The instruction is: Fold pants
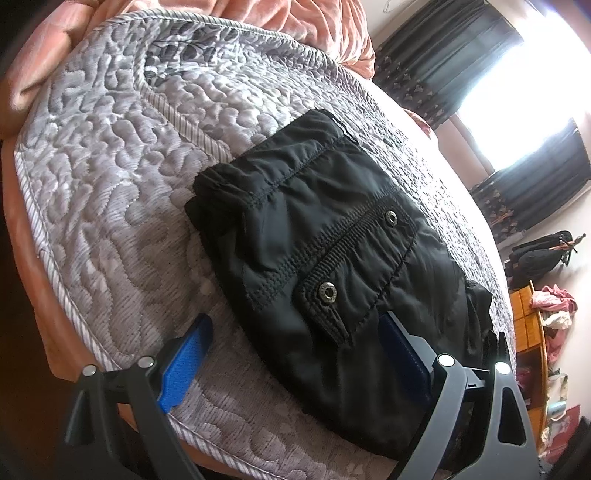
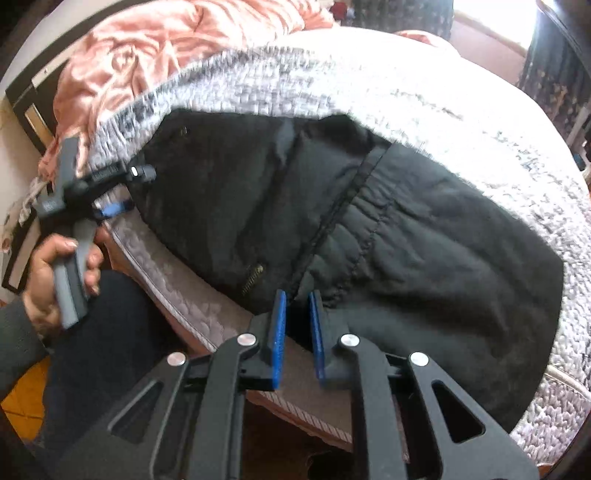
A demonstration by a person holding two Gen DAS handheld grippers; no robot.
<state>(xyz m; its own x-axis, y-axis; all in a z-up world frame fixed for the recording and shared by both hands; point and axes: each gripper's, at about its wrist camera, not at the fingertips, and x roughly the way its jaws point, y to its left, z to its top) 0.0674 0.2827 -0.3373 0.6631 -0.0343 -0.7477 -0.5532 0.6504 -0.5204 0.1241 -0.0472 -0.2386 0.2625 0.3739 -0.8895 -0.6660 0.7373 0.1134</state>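
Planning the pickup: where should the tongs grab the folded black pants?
Grip the black pants at the near edge overhanging the quilted mattress, coming from the bed's front. Stacked layers there offer one pinchable fold; the left tongs already straddle it.

Bare grey quilted mattress (image 1: 110,192) is lying open to the left of the folded black pants (image 1: 332,258). A crumpled pink blanket (image 1: 258,14) is crowding the mattress's far edge, blocking passage there.

Matt black cloth pants (image 1: 332,236); quilted textured mattress (image 1: 110,184).
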